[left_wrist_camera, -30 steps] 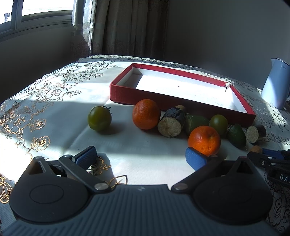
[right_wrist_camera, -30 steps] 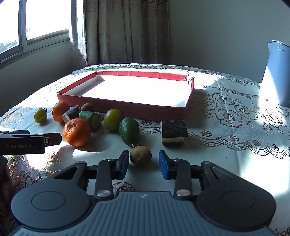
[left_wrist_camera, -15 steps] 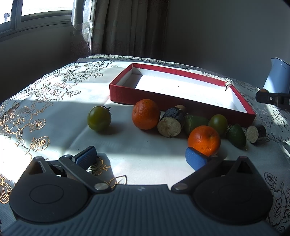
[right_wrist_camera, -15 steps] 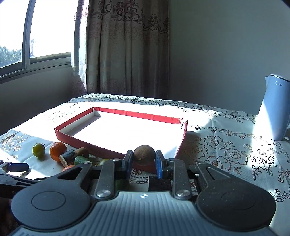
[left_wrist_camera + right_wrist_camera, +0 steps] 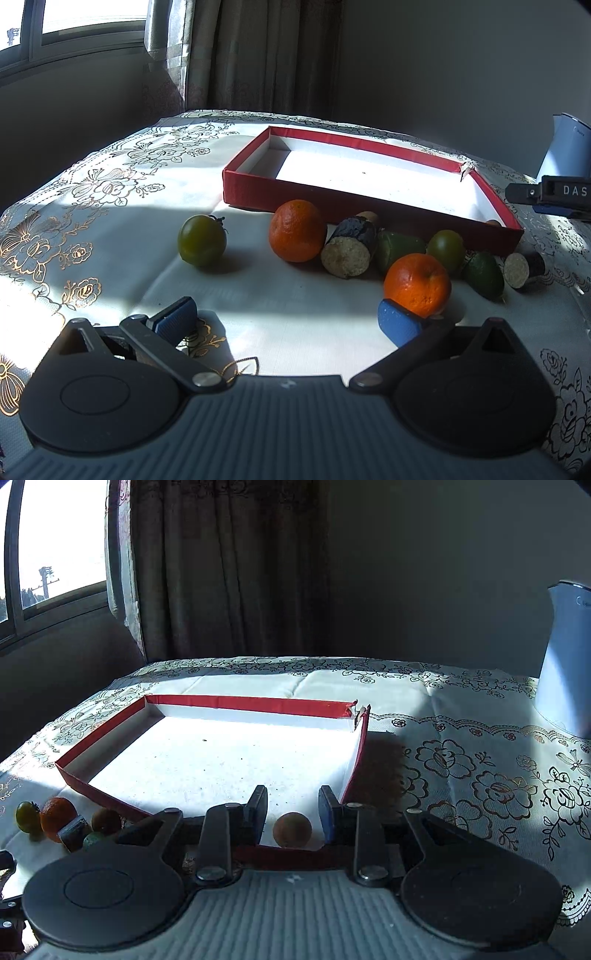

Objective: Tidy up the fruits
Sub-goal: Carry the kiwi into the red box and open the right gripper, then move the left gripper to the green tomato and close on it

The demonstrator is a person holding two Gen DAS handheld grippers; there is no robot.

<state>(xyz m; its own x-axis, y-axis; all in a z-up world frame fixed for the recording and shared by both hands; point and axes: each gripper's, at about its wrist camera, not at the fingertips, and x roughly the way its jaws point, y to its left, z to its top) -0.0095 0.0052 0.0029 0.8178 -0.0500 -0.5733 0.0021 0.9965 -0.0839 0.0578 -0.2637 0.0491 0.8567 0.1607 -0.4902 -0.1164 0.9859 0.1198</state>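
Both tongs are in play over a lace-patterned tablecloth (image 5: 461, 760). Over the near right corner of the red tray (image 5: 255, 703), my right tongs (image 5: 291, 808) are opening, their blue pads clear of a small brown round fruit (image 5: 291, 830) that sits between them on the tray's white floor, just inside the near wall. My left tongs (image 5: 291, 317) hang low over the cloth with jaws spread wide and nothing between them; the right pad sits just in front of an orange (image 5: 417, 284). Along the tray's near wall outside lie the remaining fruits: a green tomato (image 5: 202, 240) apart at the left, a second orange (image 5: 296, 230), a dark-skinned cut piece (image 5: 349, 247), further green fruits and an avocado (image 5: 484, 275). At far right stands a pale blue kettle (image 5: 565, 664).
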